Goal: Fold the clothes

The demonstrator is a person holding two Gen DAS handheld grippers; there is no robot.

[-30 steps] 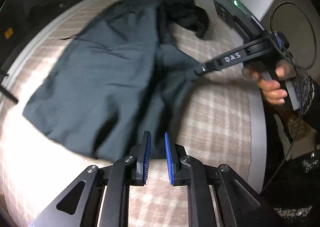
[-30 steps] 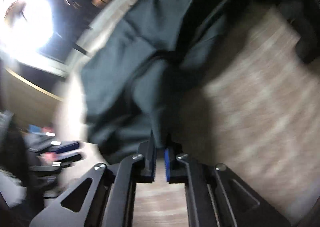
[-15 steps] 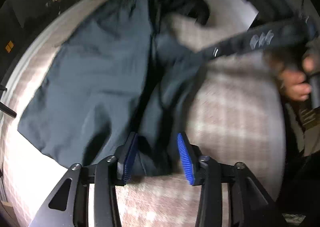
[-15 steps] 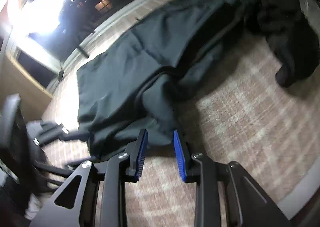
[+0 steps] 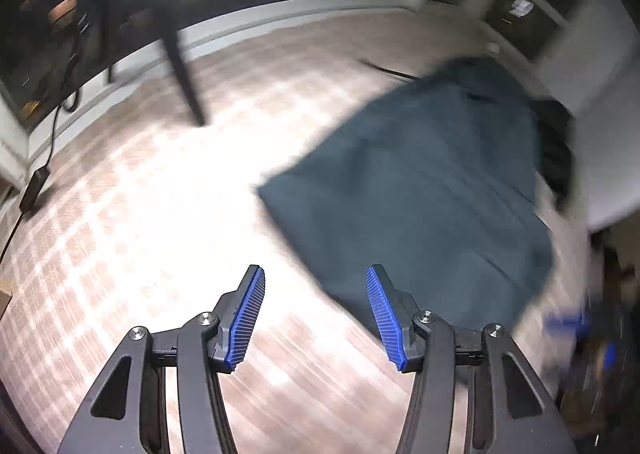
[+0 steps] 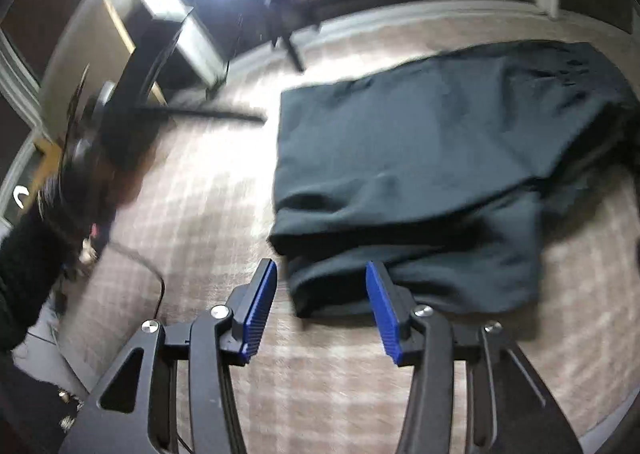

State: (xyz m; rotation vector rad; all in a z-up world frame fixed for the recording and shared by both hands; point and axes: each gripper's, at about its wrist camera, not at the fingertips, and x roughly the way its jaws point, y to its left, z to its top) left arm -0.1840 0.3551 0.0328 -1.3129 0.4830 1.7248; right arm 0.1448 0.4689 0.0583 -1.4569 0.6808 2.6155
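The left gripper point(image 5: 315, 316) is held with its jaws spread wide and nothing between them; the dark teal garment point(image 5: 424, 194) is spread ahead and to their right on the plaid cover point(image 5: 140, 214). The right gripper point(image 6: 320, 308) is likewise parted and empty, the garment's point(image 6: 420, 158) folded near edge lying just ahead of its blue pads point(image 6: 258, 308). A black garment point(image 5: 556, 150) is seen beyond.

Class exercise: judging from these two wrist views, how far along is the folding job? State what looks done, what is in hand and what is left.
Done: the dark garment lies on the checked bedcover, one layer folded over another. In hand: nothing; the left gripper and right gripper are both open, and neither grips the cloth. Left: probably further folds, plus the black garment lying unfolded beyond it.
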